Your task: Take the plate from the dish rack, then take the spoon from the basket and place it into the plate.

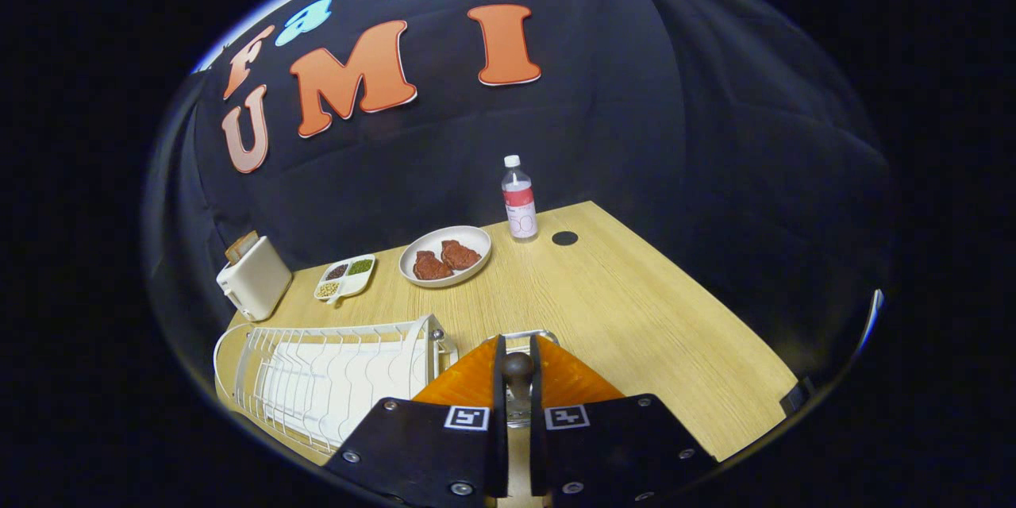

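Spoon pinched in the tongs (517,381)

We hold the spoon (517,371) by its dark handle end; a slack pinch could let it slip before reaching the plate, unidentified here.

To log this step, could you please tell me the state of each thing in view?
gripper: shut on spoon
dish rack: empty of plates
plate: flat on table, holds two reddish pieces
bottle: upright, capped
toaster: slice sticking up
divided dish: compartments filled
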### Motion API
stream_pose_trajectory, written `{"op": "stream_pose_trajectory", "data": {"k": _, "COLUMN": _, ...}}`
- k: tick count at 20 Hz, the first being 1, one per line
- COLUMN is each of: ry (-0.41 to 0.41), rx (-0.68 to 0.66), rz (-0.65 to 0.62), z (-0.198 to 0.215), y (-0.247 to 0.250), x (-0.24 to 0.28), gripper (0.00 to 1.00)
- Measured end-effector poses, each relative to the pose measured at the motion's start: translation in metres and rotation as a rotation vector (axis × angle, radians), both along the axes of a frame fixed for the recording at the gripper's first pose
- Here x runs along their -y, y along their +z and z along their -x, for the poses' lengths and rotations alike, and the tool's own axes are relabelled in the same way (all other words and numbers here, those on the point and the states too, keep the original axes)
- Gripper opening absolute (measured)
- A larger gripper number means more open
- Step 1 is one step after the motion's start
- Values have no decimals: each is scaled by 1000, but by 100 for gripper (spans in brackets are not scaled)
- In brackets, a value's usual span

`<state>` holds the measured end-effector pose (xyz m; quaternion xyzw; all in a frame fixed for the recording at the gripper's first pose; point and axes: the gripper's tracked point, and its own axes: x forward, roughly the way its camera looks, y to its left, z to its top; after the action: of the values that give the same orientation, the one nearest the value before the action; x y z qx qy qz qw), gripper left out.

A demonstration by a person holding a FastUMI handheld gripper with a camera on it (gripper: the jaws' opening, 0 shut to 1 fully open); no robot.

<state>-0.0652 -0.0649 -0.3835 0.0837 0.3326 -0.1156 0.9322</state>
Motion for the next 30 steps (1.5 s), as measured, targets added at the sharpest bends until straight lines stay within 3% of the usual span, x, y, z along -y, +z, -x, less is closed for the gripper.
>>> {"op": "stream_pose_trajectory", "data": {"k": 10, "ry": 66, "rx": 119, "rz": -5, "z": -2, "y": 102, "x": -13, "gripper": 8}}
{"op": "stream_pose_trajectory", "data": {"k": 18, "ry": 261, "rx": 152, "rz": -102, "z": 25, "y": 152, "x": -83, "gripper": 8}}
{"op": "stream_pose_trajectory", "data": {"k": 22, "ry": 391, "rx": 130, "rz": -140, "z": 41, "y": 147, "x": -123, "gripper": 8}}
{"op": "stream_pose_trajectory", "data": {"k": 30, "ry": 554, "rx": 13, "rz": -210, "z": 78, "y": 105, "x": -172, "gripper": 8}}
